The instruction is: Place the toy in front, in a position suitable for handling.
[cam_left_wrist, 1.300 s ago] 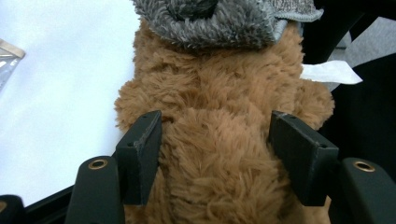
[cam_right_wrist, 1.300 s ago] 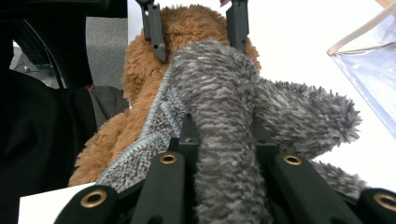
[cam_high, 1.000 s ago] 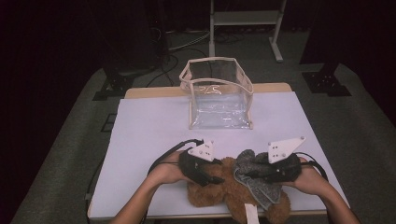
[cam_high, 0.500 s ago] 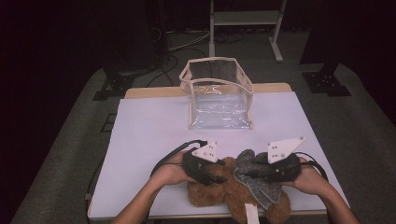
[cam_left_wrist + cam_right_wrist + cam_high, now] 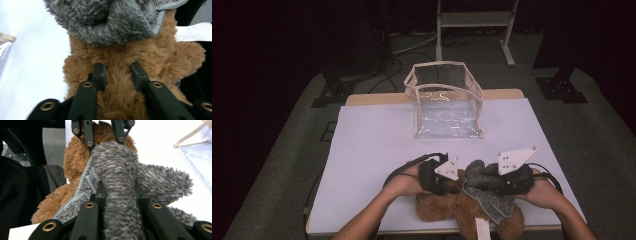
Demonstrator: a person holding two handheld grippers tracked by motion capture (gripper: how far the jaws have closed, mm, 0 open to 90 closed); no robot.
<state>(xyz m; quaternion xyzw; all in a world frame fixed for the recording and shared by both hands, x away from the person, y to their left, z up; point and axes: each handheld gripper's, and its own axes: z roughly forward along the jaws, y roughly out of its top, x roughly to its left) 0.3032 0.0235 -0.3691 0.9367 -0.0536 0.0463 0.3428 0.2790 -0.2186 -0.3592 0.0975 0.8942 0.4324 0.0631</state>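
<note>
A brown plush bear (image 5: 437, 207) lies at the table's near edge with a grey fleece garment (image 5: 484, 197) draped over it. My left gripper (image 5: 456, 187) comes in from the left; in the left gripper view its jaws (image 5: 118, 70) have just been closing and now pinch a tuft of the bear's brown fur (image 5: 120, 55), below the grey fleece (image 5: 112, 20). My right gripper (image 5: 479, 182) comes from the right. In the right gripper view it (image 5: 120, 187) is shut on a thick fold of the fleece (image 5: 117, 162), with the bear (image 5: 75, 157) and the left gripper (image 5: 101, 135) beyond.
A clear plastic bag (image 5: 444, 100) with a beige rim stands open at the far middle of the white table (image 5: 372, 150). A white tag (image 5: 482, 230) hangs over the near edge. A metal stand (image 5: 472, 20) and cables lie on the floor behind.
The left gripper has slid slightly right, in against the bear. The right gripper and the fleece have stayed put.
</note>
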